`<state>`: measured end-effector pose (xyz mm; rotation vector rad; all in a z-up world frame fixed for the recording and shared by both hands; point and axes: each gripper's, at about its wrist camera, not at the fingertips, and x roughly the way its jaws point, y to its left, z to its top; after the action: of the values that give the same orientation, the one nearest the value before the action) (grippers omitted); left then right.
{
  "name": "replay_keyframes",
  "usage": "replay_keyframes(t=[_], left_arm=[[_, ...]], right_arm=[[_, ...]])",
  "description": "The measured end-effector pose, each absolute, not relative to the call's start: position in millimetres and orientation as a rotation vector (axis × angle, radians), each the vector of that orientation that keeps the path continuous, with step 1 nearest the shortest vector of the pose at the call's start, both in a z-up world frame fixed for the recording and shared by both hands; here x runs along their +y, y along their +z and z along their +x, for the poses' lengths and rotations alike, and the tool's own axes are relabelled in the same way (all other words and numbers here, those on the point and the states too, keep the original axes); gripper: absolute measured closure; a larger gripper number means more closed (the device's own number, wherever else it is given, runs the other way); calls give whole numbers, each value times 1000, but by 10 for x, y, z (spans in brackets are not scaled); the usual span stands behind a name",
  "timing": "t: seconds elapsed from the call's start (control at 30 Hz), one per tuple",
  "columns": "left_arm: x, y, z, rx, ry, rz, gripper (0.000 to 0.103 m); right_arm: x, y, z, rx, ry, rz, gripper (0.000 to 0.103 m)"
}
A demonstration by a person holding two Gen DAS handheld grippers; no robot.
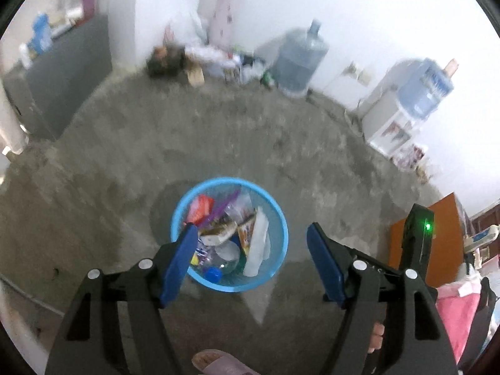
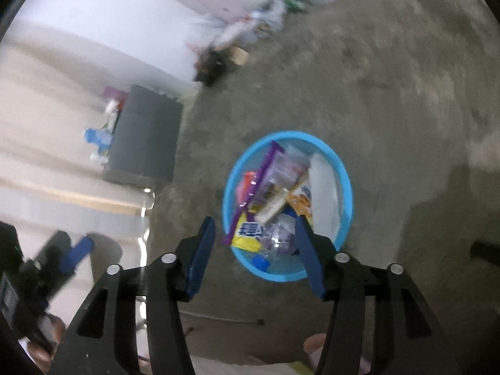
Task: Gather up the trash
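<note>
A round blue mesh basket stands on the concrete floor, holding several pieces of trash: an orange packet, a purple wrapper, white paper, a yellow packet and a clear bottle with a blue cap. My left gripper hangs above the basket, open and empty. My right gripper is also over the basket, open with nothing between its fingers. The right gripper's body with a green light shows at the right of the left wrist view.
A grey cabinet stands at the left wall. Along the far wall are clutter, a water jug and a water dispenser. Orange furniture and pink cloth are at the right. The person's slippered foot is below.
</note>
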<state>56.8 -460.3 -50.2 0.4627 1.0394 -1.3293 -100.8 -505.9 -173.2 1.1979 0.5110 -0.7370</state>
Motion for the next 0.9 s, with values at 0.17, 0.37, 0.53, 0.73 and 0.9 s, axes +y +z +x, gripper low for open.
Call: replay_keyframes(t=[0.17, 0.37, 0.53, 0.73, 0.9], left_arm=[[-3618, 94, 734, 914, -1247, 309, 26], [-2369, 476, 908, 774, -966, 181, 10], [-1276, 647, 907, 665, -673, 89, 6], [-385, 572, 698, 661, -332, 32, 6], [43, 465, 438, 664, -205, 49, 6]], right_arm=[[-4588, -1005, -814, 523, -703, 887, 24], [-3835, -245, -465, 512, -635, 532, 8], [-3151, 72, -210, 496, -514, 345, 8], [-2399, 63, 108, 594, -374, 231, 8], [-1902, 126, 250, 618, -307, 157, 8]])
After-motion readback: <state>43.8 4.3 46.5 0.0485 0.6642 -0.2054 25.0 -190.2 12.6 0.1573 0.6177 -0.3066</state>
